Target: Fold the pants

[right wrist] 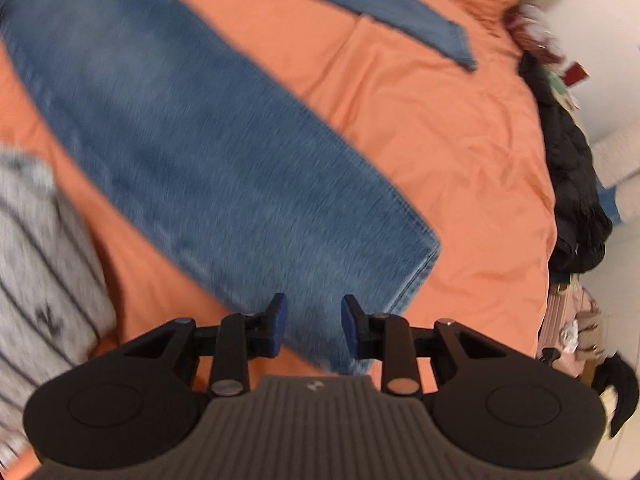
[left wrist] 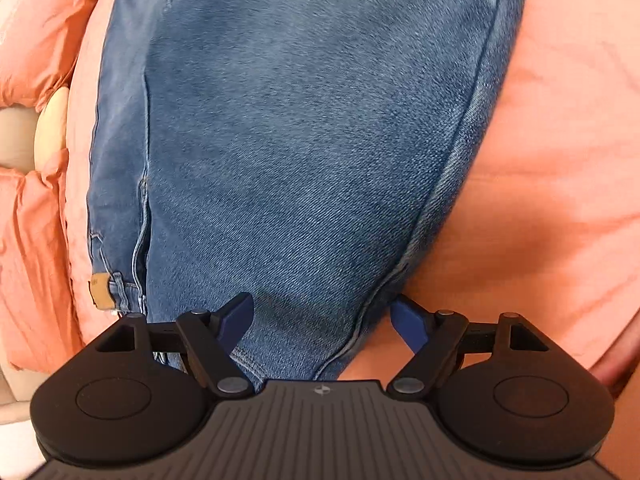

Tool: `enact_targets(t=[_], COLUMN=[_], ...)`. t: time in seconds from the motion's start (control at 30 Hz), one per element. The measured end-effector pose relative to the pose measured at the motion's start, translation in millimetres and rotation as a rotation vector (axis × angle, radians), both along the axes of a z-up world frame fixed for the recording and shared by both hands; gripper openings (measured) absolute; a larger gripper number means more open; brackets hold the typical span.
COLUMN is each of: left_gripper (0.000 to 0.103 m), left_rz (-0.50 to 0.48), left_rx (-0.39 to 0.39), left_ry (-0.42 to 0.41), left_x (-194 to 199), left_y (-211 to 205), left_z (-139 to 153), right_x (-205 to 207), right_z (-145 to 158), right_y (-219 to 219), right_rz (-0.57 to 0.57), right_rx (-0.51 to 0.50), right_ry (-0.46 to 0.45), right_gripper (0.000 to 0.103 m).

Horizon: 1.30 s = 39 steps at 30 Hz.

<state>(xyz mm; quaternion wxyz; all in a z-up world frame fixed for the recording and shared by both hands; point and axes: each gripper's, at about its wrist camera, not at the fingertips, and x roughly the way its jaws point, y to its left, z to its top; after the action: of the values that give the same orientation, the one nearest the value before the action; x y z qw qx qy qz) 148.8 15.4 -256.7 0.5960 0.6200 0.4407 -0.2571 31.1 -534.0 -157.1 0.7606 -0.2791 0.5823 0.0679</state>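
Blue denim pants lie flat on an orange duvet. A brown label marks their waist edge at the lower left. My left gripper hangs close over the near end of the pants, open wide, with denim showing between its blue pads but untouched by them. In the right wrist view one pant leg runs diagonally to its hem, and the other leg crosses the top. My right gripper sits over the leg's lower edge, jaws narrowly apart, with no cloth pinched between them.
A grey striped cloth lies at the left of the duvet. A heap of dark clothes sits past the bed's right edge, against a white wall. Crumpled orange bedding and a cream cushion border the pants.
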Motion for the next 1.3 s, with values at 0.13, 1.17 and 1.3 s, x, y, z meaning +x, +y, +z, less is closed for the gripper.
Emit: enact_targets(t=[0.13,1.17,1.3], left_gripper=[0.084,0.012,0.012], left_rz=[0.041,0.336,0.410], left_rx=[0.007,-0.410,-0.477], left_ry=[-0.015,-0.347,-0.373], left_x=[0.9,29.5,69.1], left_y=[-4.7,-10.5,-13.1], left_z=[-3.2,140.5,175.9], right_x=[-7.0,7.1,53.9], right_z=[-22.4,77.7,102.9], right_y=[1.6,46.3,47.5], right_rz=[0.047,0.063,0.021], right_rx=[0.004,-0.145,-0.191], right_ry=[0.061,-0.490,-0.547], right_gripper=[0.035,0.000,0.000])
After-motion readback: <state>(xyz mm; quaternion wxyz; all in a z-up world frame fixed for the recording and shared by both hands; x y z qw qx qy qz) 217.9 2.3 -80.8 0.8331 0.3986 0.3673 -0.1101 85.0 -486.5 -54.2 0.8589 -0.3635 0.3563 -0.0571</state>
